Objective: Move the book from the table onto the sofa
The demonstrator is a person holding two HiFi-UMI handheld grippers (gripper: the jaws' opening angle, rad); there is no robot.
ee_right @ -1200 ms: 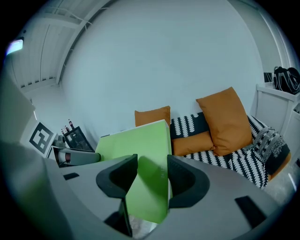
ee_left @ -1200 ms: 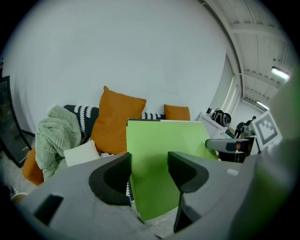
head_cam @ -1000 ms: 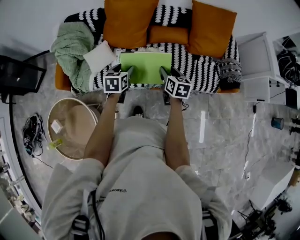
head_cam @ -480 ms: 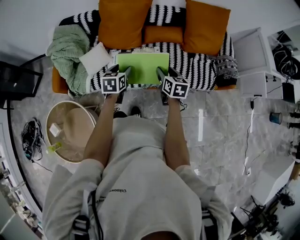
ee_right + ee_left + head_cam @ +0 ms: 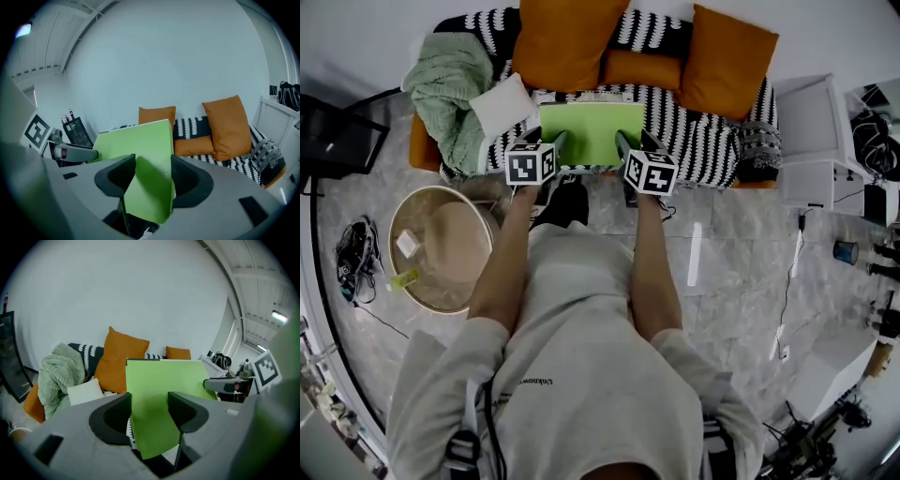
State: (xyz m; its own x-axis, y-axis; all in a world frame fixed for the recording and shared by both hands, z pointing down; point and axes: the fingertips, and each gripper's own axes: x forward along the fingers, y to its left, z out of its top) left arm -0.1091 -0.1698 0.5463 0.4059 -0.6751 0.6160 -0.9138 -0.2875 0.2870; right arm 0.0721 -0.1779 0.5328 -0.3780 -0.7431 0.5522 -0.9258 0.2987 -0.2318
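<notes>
Book (image 5: pixel 591 131): green, flat over the striped sofa (image 5: pixel 703 141) seat, in front of the orange cushions (image 5: pixel 562 42)
Left gripper (image 5: pixel 555 142): clamped on the book's near left corner
Right gripper (image 5: pixel 625 143): jaws opening, the book's near right corner between them, pads touching it
Table (image 5: pixel 441 248): round, well apart from the book

Matt green book (image 5: pixel 590 131), knitted throw (image 5: pixel 450 89)
</notes>
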